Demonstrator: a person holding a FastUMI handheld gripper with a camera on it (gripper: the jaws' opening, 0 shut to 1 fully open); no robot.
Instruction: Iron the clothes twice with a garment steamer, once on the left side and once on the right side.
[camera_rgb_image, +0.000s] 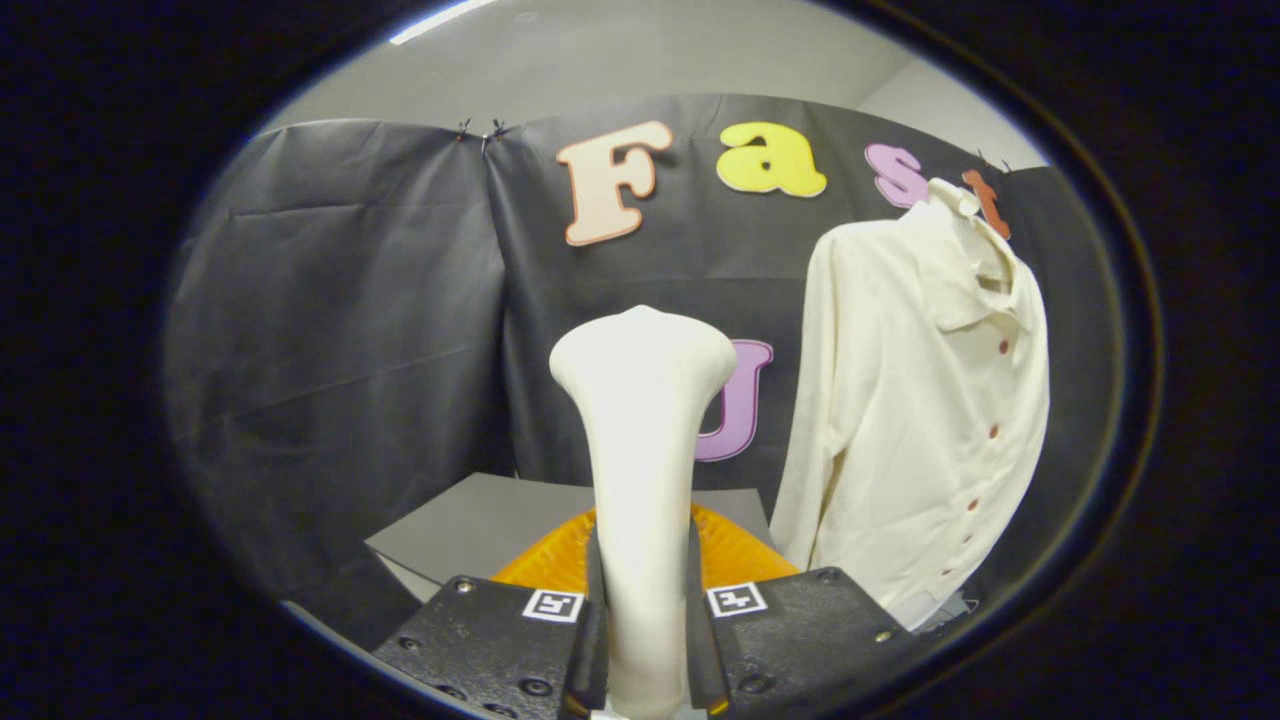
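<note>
A cream-white garment steamer (642, 440) stands upright between my fingers, its wide head rising well above them. My gripper (645, 610) is shut on the steamer's handle, with both fingers pressing its sides. A cream long-sleeved shirt (925, 420) with small red buttons hangs beyond the steamer and to its right, in front of the black cloth wall. The shirt's front faces me and one sleeve hangs straight down on its near side. The steamer head is apart from the shirt.
An orange ribbed object (735, 555) lies just behind the fingers, partly hidden by the steamer. It rests on a grey tabletop (480, 525) that ends against the black cloth wall (340, 330). Open space lies left of the steamer.
</note>
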